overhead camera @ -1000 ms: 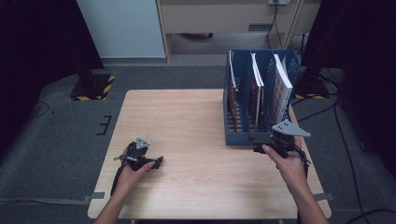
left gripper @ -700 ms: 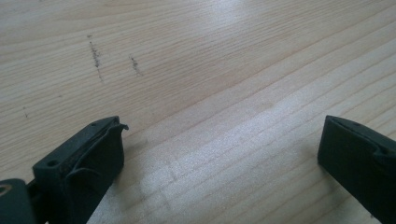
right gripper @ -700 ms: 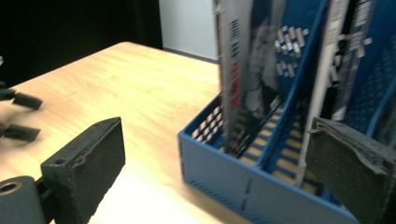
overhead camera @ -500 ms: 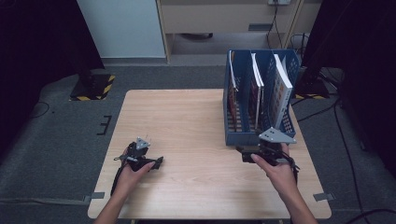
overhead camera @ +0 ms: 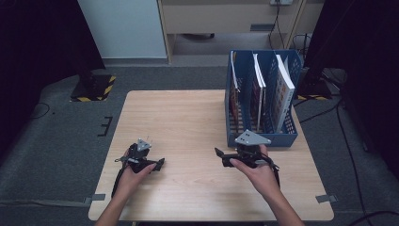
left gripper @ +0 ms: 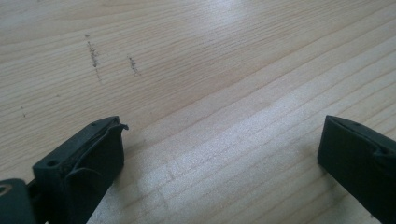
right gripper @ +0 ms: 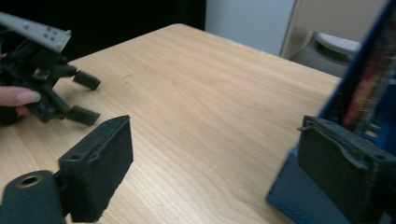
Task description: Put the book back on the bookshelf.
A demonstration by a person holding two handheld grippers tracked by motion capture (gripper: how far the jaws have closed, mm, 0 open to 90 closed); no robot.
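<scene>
Blue file rack [overhead camera: 261, 139] stands at the right rear part of the wooden surface [overhead camera: 188, 117], upright, slotted walls, three books or folders standing in its compartments: one at the left wall [overhead camera: 234, 92], one in the middle [overhead camera: 258, 87], one at the right [overhead camera: 283, 92], leaning a bit.

Right gripper [overhead camera: 220, 157] sits just in front of the rack's near left corner, held level in the right hand [overhead camera: 256, 172], tips pointing away from the rack toward the left gripper. Grey three-cornered plate on top of it overlaps the rack's front edge in the high view; touching or not, can't tell. Right fingers [right gripper: 100, 163] are spread wide with nothing between them, and have just been closing a little. In the right gripper view the rack's blue corner [right gripper: 299, 196] is right by the far-side finger.

Left gripper [overhead camera: 159, 164] is well away from the rack, near the front left of the surface, low over the wood in the left hand [overhead camera: 134, 172]. Its fingers [left gripper: 88, 158] stand wide apart, bare wood grain between them, holding nothing.
</scene>
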